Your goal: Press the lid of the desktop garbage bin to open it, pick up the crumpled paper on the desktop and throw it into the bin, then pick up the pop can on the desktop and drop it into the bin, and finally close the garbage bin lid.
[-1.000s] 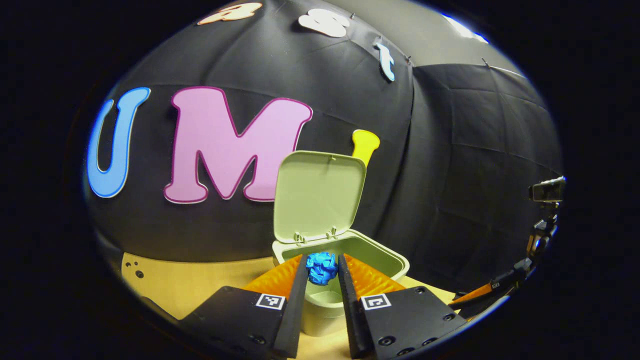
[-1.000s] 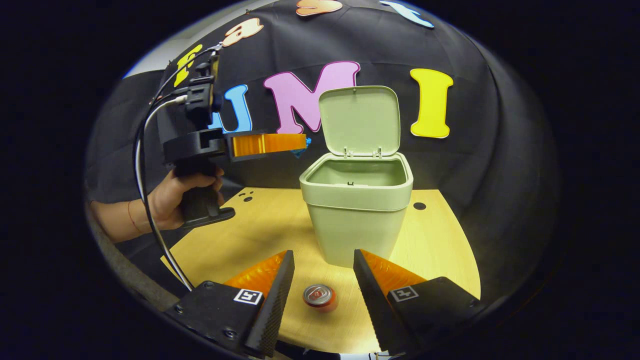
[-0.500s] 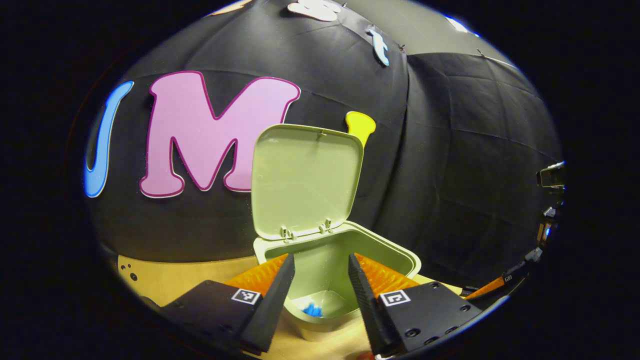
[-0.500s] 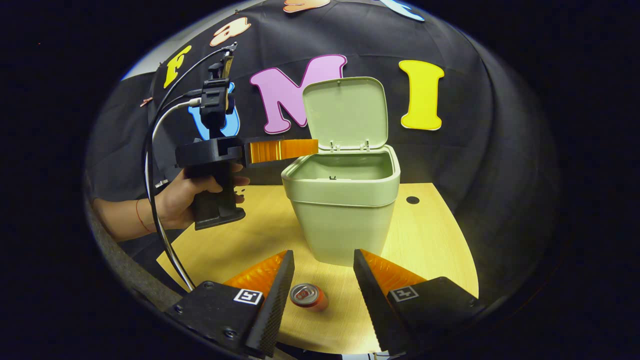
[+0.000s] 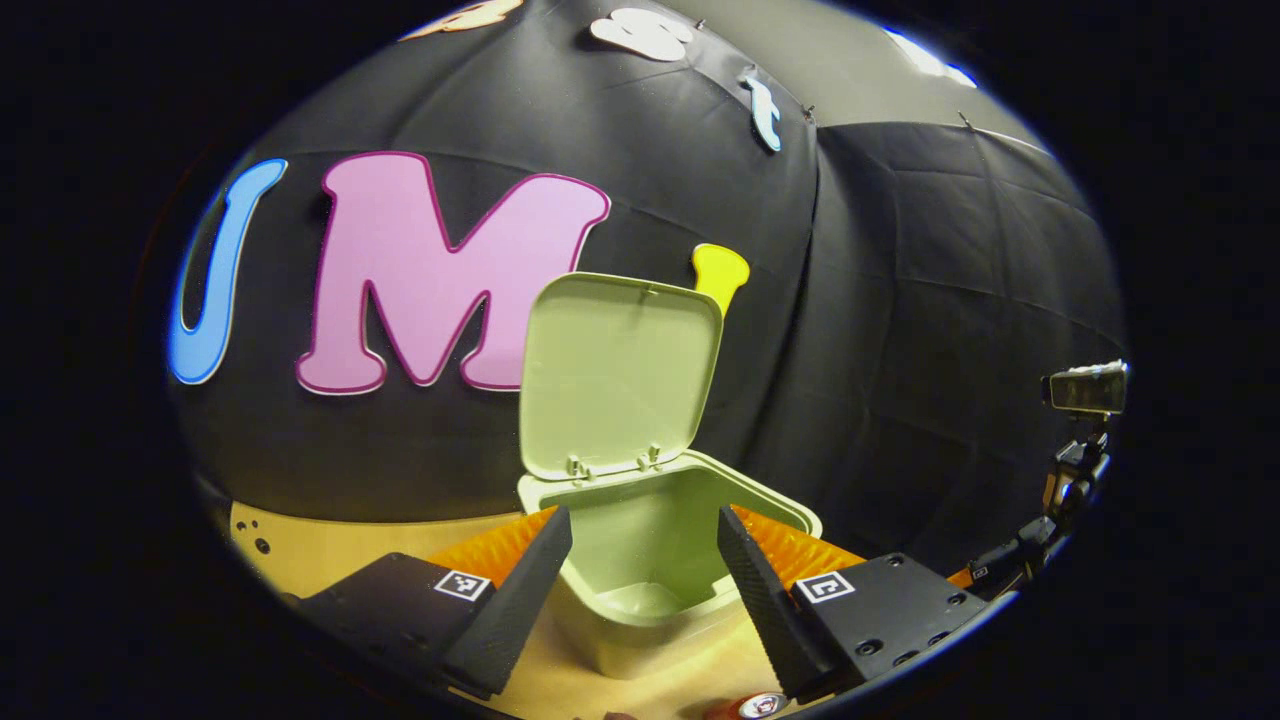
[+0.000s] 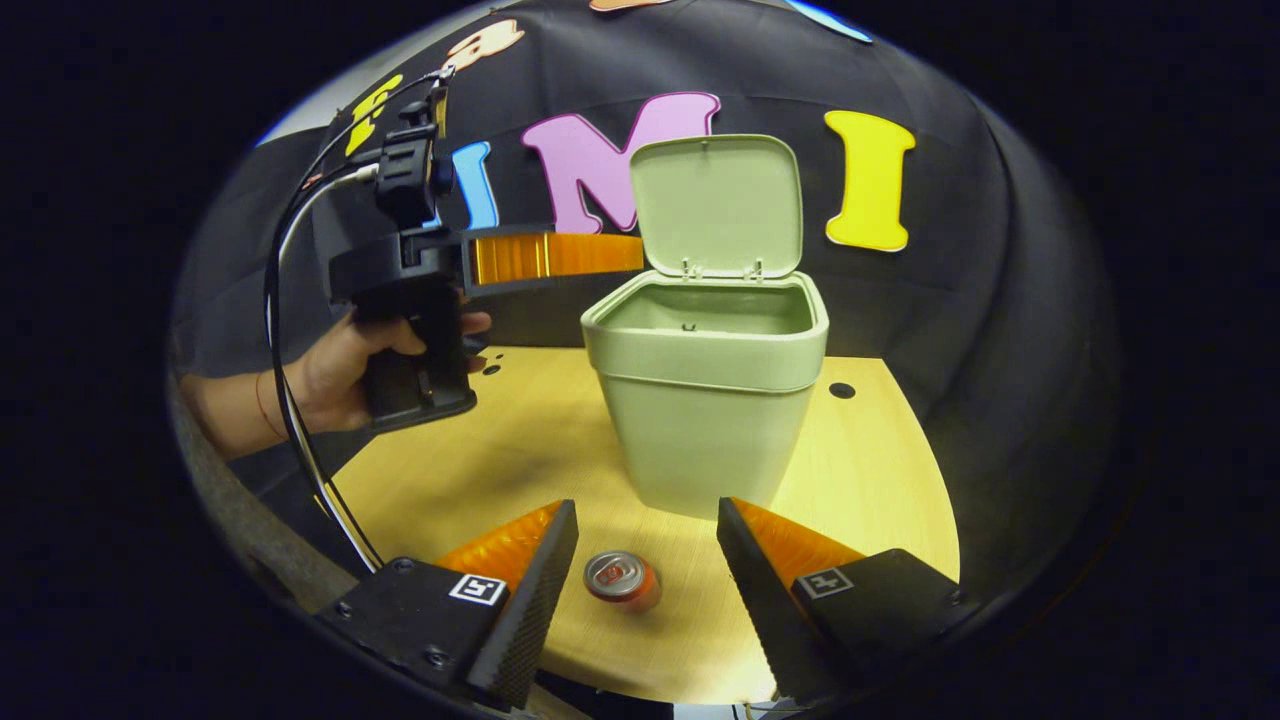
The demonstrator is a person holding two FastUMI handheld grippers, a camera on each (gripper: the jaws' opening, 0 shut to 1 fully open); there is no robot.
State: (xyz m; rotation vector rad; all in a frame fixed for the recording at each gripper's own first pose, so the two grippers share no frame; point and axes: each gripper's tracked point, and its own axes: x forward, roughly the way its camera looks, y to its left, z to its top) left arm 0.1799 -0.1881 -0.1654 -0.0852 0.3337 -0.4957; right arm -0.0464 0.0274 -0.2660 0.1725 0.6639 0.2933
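Left gripper point(image 5: 640, 560) held above the near rim of the garbage bin point(image 6: 715, 400), fingers spread wide and gripping nothing, with the bin mouth plainly open between them. In the right gripper view, seen from the side: left gripper point(image 6: 610, 254) level, its tips just beside the lid point(image 6: 718, 205) at its left edge, held by a hand point(image 6: 335, 375) over the left part of the tabletop point(image 6: 520, 450). Cable point(image 6: 290, 420) trailing down from the gripper body past the wrist toward the tabletop's near-left edge.

Lid standing upright on its hinges at the back rim, leaning slightly rearward, leaving the whole mouth uncovered. Bin set near the middle of the tabletop, with bare wood to its left, right and front. Crumpled paper not discernible inside the bin from the left gripper view; pale bin floor point(image 5: 645, 598) visible.

Right gripper point(image 6: 645, 560) low over the front of the tabletop, fingers wide apart, empty. Pop can point(image 6: 622, 580) standing upright between those fingers, touching neither, closer to the left finger. Clear gap between can and bin base. Can close to the tabletop's front edge; top of the pop can point(image 5: 762, 705) also glimpsed at the bottom of the left gripper view. Small round hole point(image 6: 841, 390) in the tabletop right of the bin, several small holes point(image 6: 490, 362) left of it.
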